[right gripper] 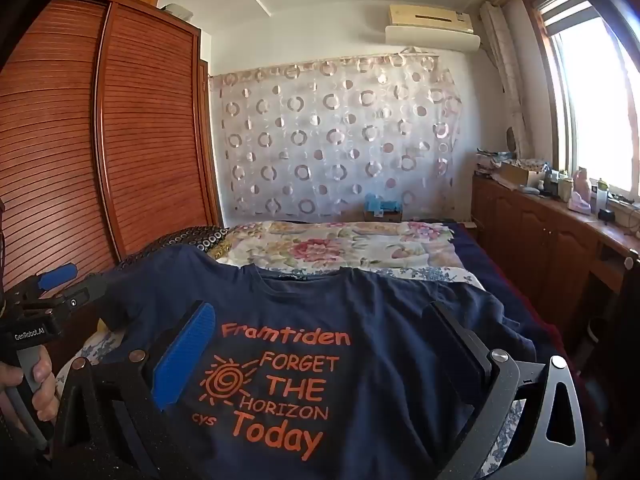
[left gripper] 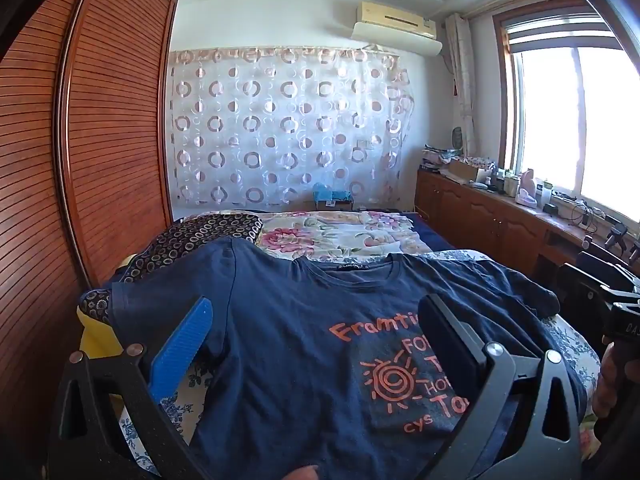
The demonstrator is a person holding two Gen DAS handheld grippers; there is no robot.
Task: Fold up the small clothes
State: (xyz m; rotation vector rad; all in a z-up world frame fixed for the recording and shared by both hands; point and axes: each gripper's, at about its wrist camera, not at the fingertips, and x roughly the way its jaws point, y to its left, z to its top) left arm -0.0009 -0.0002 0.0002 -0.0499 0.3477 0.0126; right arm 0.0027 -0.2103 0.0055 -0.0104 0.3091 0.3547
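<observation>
Each black gripper (right gripper: 316, 344) carried one ribbed blue finger pad (right gripper: 184, 354), silver pivot screws, a grey handle and "GenRobot.AI" lettering

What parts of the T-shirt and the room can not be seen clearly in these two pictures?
- T-shirt hem: both wrist views, cut off by the bottom edge.
- Print: left wrist view, partly behind the left gripper.
- Neck label: too small to read.
- Outside the window: overexposed.

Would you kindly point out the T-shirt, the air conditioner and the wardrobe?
T-shirt (right gripper: 360, 312): right wrist view, chest above the print.
Air conditioner (left gripper: 394, 20): left wrist view, front panel.
Wardrobe (right gripper: 152, 120): right wrist view, slatted door.
</observation>
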